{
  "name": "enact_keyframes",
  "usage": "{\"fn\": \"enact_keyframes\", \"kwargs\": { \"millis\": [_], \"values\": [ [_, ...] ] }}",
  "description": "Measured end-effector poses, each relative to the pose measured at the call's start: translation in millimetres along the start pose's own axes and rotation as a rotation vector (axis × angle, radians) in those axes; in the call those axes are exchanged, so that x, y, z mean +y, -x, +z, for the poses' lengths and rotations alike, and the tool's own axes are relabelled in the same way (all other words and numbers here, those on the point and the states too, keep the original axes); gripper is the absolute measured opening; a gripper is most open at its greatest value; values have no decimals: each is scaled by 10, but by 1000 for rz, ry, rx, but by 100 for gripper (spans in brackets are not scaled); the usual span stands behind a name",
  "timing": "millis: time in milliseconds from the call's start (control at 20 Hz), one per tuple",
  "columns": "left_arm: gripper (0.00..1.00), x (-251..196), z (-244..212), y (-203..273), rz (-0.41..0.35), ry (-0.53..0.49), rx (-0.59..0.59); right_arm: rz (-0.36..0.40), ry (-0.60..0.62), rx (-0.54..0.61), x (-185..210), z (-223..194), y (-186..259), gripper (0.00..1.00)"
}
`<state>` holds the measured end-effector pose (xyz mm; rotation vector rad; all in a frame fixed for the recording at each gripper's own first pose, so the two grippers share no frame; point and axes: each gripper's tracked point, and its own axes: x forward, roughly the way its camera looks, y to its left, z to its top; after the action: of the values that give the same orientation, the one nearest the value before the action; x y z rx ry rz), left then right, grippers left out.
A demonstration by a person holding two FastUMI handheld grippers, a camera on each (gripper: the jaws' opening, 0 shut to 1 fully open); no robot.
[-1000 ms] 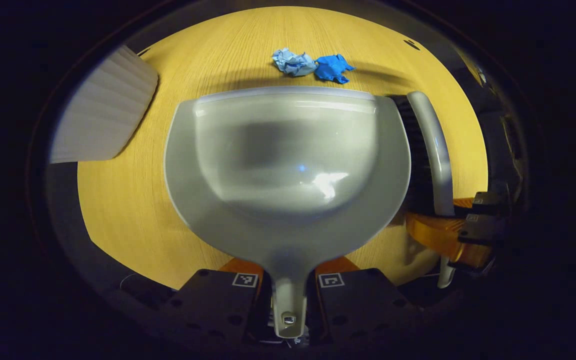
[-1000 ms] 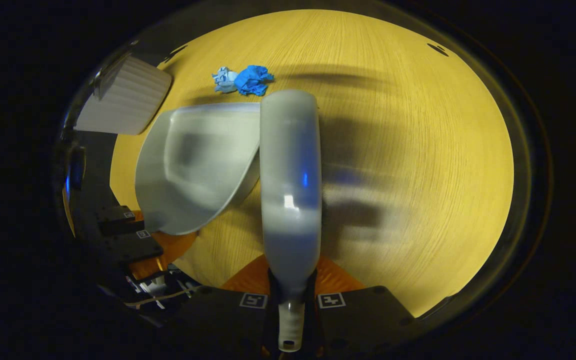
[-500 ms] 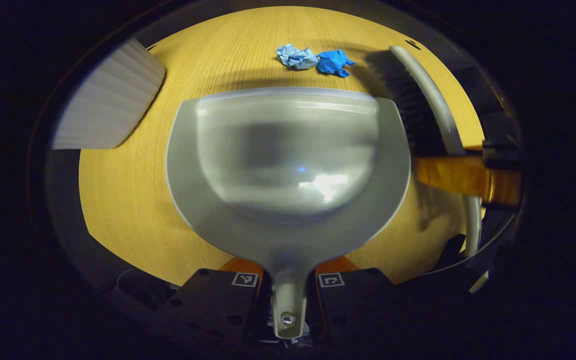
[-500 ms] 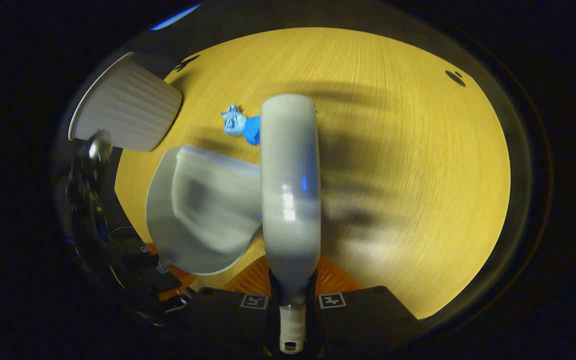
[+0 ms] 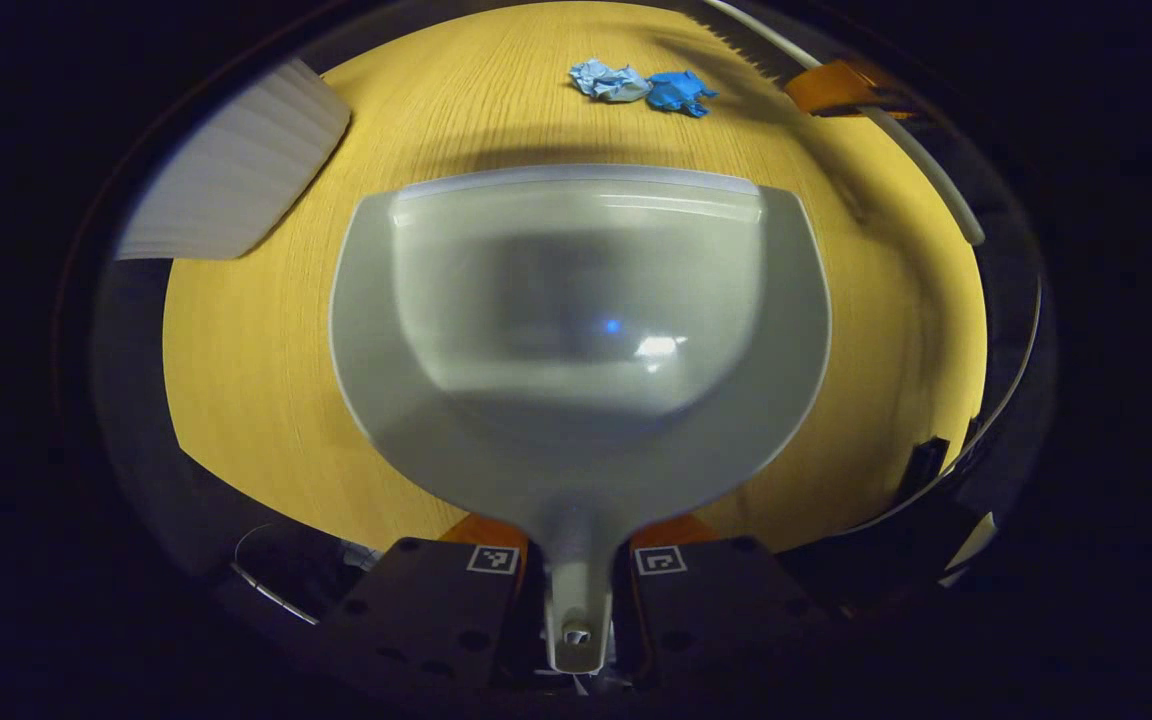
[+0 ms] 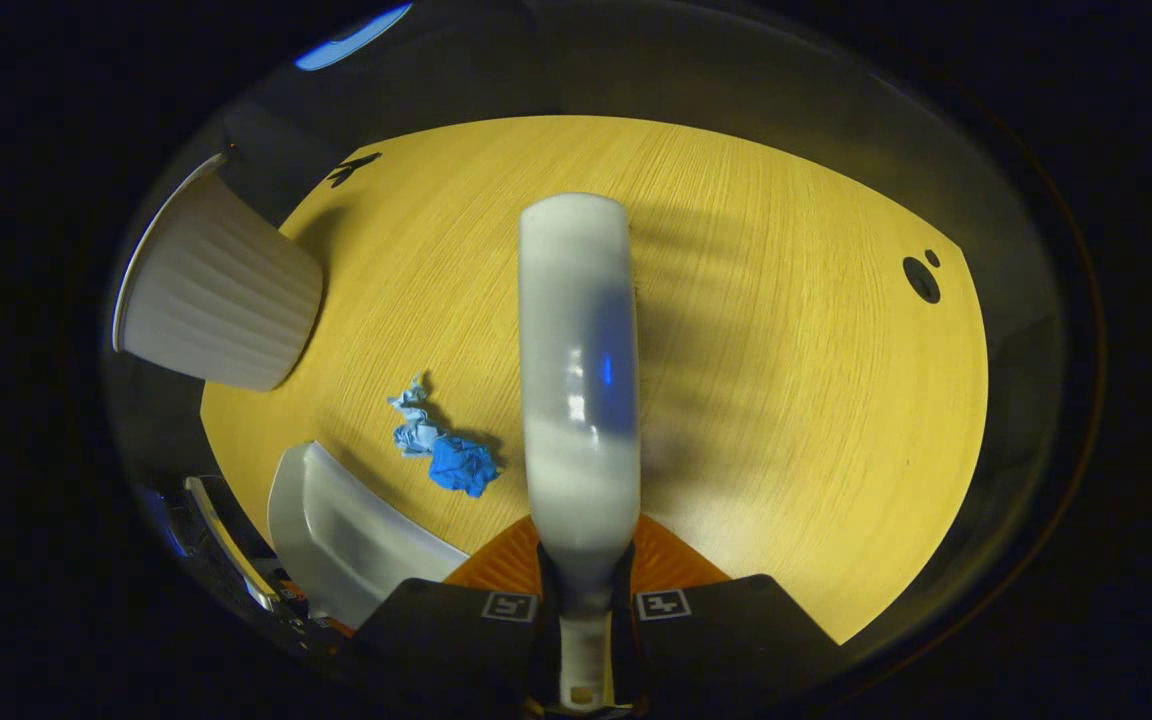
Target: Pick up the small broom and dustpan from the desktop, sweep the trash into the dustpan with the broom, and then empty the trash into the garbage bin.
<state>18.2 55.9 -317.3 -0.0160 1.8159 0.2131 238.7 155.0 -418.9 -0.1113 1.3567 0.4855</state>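
Note:
My left gripper (image 5: 576, 600) is shut on the handle of the grey dustpan (image 5: 576, 330), whose open lip faces two crumpled paper scraps, one pale blue (image 5: 608, 80) and one bright blue (image 5: 678, 92), farther up the wooden desktop (image 5: 246, 350). My right gripper (image 6: 581, 640) is shut on the handle of the small grey broom (image 6: 576, 380), which points forward over the table. In the right gripper view the scraps (image 6: 441, 450) lie just left of the broom, with the dustpan's lip (image 6: 346, 540) below them. The broom (image 5: 836, 90) and right gripper appear beyond the scraps in the left gripper view.
A white ribbed garbage bin (image 6: 211, 290) stands at the table's far left corner, also seen as the bin (image 5: 236, 170) left of the dustpan. Small dark marks (image 6: 921, 280) sit on the desktop to the right. Open wood lies right of the broom.
The right gripper has carried the broom forward past the dustpan, to beyond the scraps. The dustpan and left gripper have stayed nearly still.

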Motion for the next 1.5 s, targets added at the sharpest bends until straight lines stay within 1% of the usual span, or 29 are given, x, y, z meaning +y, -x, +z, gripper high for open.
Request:
{"fn": "enact_keyframes", "kwargs": {
  "millis": [100, 200, 350, 600, 700, 750, 900, 950, 1050, 1150, 1300, 1350, 1450, 1500],
  "values": [
    [26, -6, -65, 1, -2, 21, 16, -28, 19, 29, -29, 0, -117, 21],
    [26, -5, -70, 2, -4, 26, 17, -42, 66, 29, 4, 92, -159, 22],
    [26, 12, -30, -3, -1, 22, 12, -60, 140, -38, 89, 443, -11, 22],
    [26, 41, 18, 0, -2, 10, 1, -66, 263, -203, 329, 1248, 573, 22],
    [26, 39, 18, 1, 1, 17, -2, -96, 340, -235, 353, 1485, 626, 22],
    [26, 38, 19, 2, 3, 17, -3, -105, 387, -230, 351, 1556, 602, 21],
    [26, 61, 1, 7, 7, -6, 6, -118, 484, -155, 304, 1506, 346, 22],
    [26, 65, 8, 4, 8, -13, 7, -118, 517, -129, 281, 1445, 246, 22],
    [26, 75, 9, 8, 6, -30, 5, -143, 578, -73, 189, 1319, 58, 22],
    [25, 79, 14, 7, 6, -39, 6, -154, 609, -37, 164, 1277, -93, 22],
    [26, 85, 4, 9, 17, -44, 16, -146, 641, -3, 185, 1238, -265, 22],
    [26, 80, 9, 7, 18, -45, 20, -159, 669, 14, 152, 1196, -309, 22],
    [25, 82, 10, 13, 22, -44, 23, -190, 784, 66, 51, 1012, -430, 22],
    [25, 84, 1, 10, 21, -47, 20, -201, 855, 111, 7, 872, -472, 22]
  ]
}}
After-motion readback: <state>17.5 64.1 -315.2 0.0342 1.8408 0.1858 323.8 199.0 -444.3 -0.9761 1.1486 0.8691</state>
